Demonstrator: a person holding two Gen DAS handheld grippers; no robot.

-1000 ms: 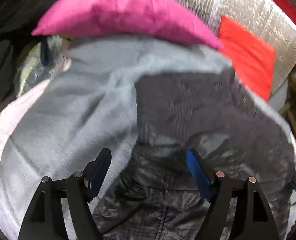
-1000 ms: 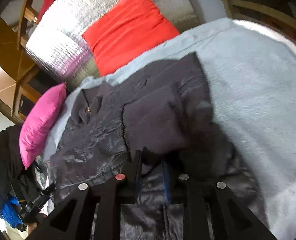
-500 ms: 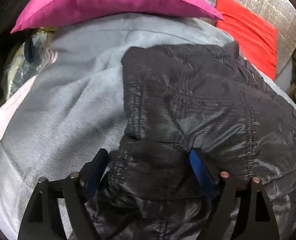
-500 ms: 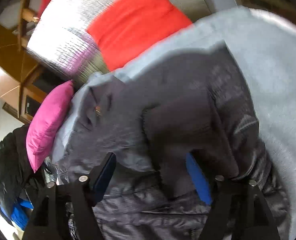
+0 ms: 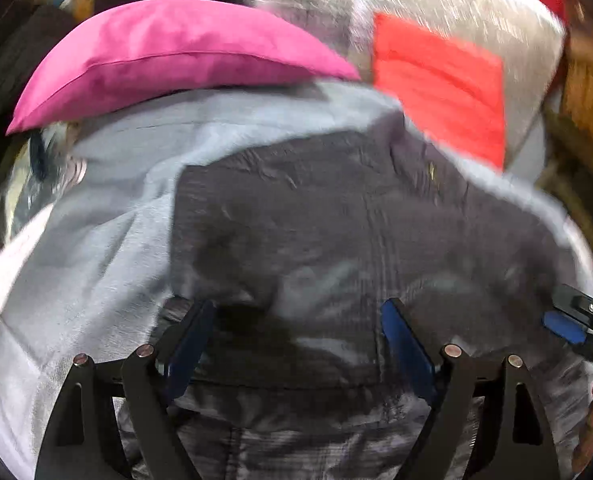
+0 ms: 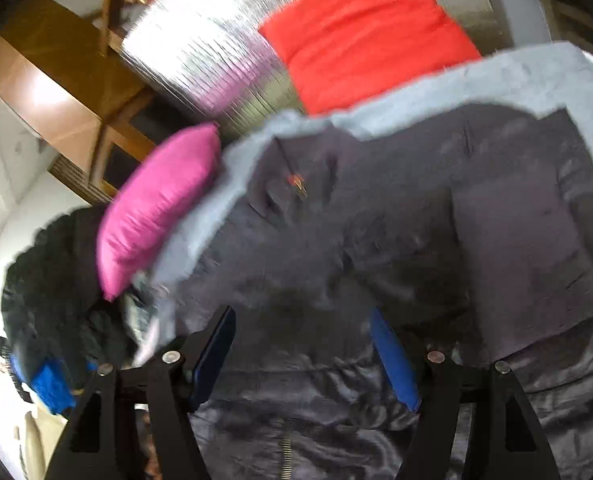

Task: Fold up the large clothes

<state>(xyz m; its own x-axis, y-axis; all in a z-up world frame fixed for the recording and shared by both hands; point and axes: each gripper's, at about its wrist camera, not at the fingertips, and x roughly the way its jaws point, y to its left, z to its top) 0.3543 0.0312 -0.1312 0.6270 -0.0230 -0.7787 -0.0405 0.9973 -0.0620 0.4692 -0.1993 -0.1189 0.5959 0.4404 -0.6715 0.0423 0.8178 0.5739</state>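
Note:
A dark grey padded jacket (image 5: 336, 220) lies spread on a grey blanket (image 5: 96, 240). My left gripper (image 5: 296, 308) hovers open over its lower part, nothing pinched between the blue pads. In the right wrist view the same jacket (image 6: 416, 220) fills the middle, with a sleeve (image 6: 528, 260) folded across its body at the right. My right gripper (image 6: 301, 316) stands open just above the jacket's hem near the zip (image 6: 286, 456), holding nothing. The right gripper's tip (image 5: 572, 316) also shows at the right edge of the left wrist view.
A pink pillow (image 5: 168, 56) lies at the blanket's far left edge. A red cushion (image 5: 440, 80) leans on a silver quilted panel (image 6: 200, 40) behind. Dark clothes (image 6: 44, 280) are piled left of the pillow. Wooden furniture (image 6: 68, 84) stands beyond.
My right gripper opened and let go of the sleeve, which now lies across the jacket. It then slid left along the hem. The left gripper stayed open and shifted sideways over the jacket.

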